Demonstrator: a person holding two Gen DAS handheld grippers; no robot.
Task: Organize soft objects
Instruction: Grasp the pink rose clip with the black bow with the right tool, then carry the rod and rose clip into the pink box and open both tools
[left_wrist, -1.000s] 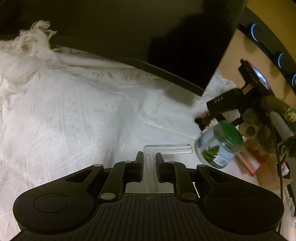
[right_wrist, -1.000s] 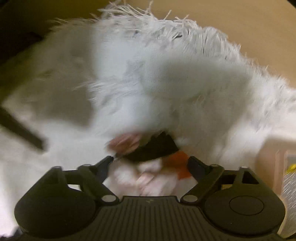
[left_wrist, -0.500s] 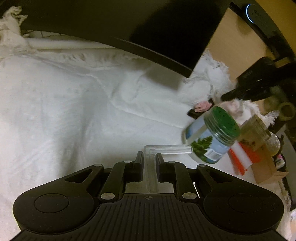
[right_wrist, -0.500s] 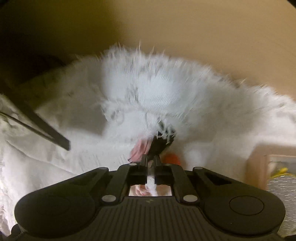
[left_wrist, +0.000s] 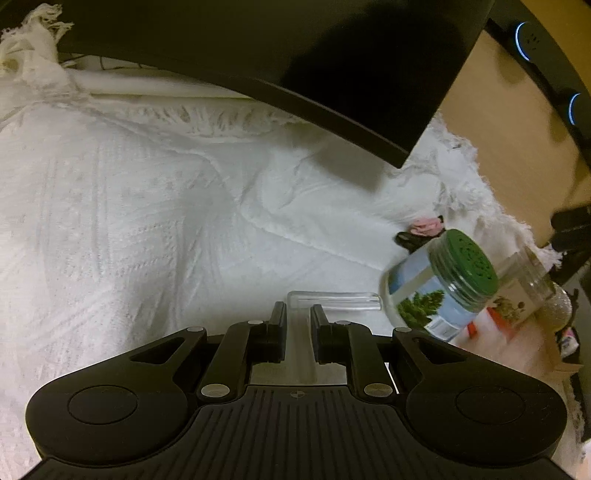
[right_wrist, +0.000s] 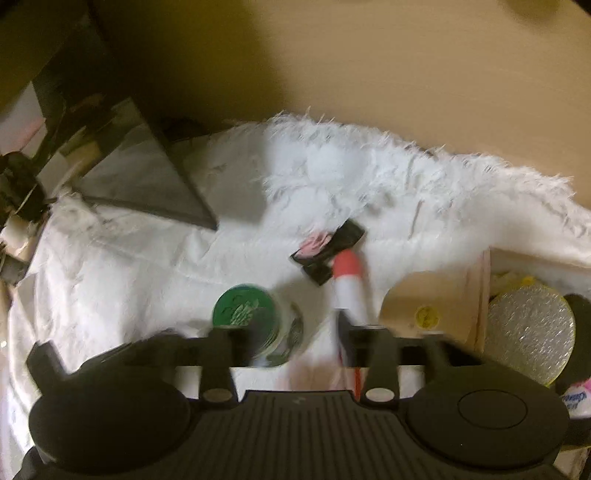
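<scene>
The white fringed cloth (right_wrist: 369, 192) fills less of the right view than a second ago. The right tongs (right_wrist: 295, 332), pressed together half a second back, have just been spreading and hold nothing; ahead of them lies the black bow (right_wrist: 328, 247). The left tongs (left_wrist: 298, 314) stay pinched on a clear strip (left_wrist: 332, 301), seen only in their view, the green-lidded jar (left_wrist: 443, 291) to their right.

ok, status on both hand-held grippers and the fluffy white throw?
Left hand-held gripper shut, nothing soft held. Right hand-held gripper jaws just opening, empty. Fluffy white throw on the table; green-lidded jar and black bow in front.
</scene>
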